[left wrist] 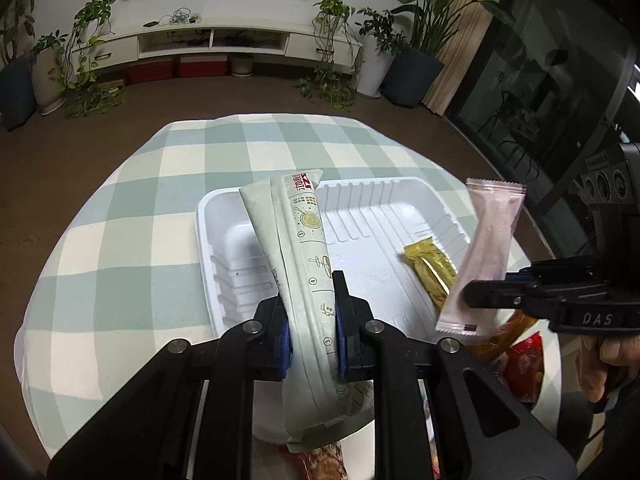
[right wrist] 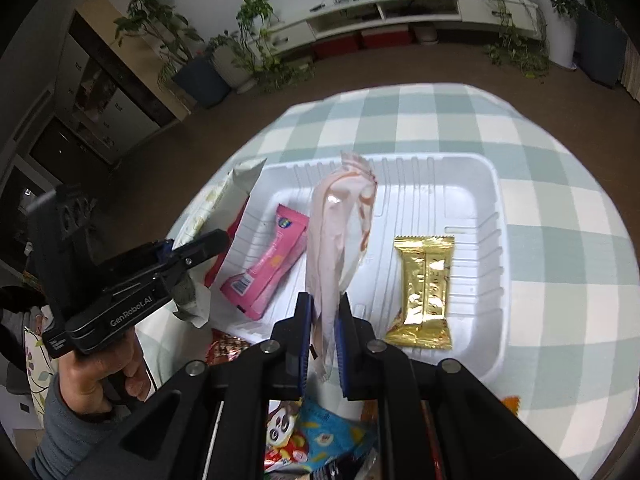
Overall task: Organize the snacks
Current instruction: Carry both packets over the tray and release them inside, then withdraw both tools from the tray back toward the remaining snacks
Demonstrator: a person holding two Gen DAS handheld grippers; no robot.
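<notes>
Checked green-and-white cloth (left wrist: 120, 208) covers the table, with a white plastic tray (left wrist: 208, 216) in the middle and a plant-lined living room behind. Both tools are clenched on snacks, each carried above the tray, seemingly for dropping in. The left gripper (left wrist: 311, 332) pinches a long pale-green packet (left wrist: 296, 248) near its lower third, so the top leans toward 12 o'clock over the tray's left half. The right gripper (right wrist: 323, 332) clamps a slim pale-pink packet (right wrist: 336, 232) low down, leaving most of it standing free over the tray's centre. Already lying in the tray are a gold-wrapped bar (right wrist: 424, 288) at 3 o'clock and, in the right wrist view, a bright pink packet (right wrist: 268, 264) at 9 o'clock; these narrow the free floor, so I judge the gap between them the likely landing spot. Loose snacks (right wrist: 316, 440) wait at 6 o'clock, near the tray's front rim.
</notes>
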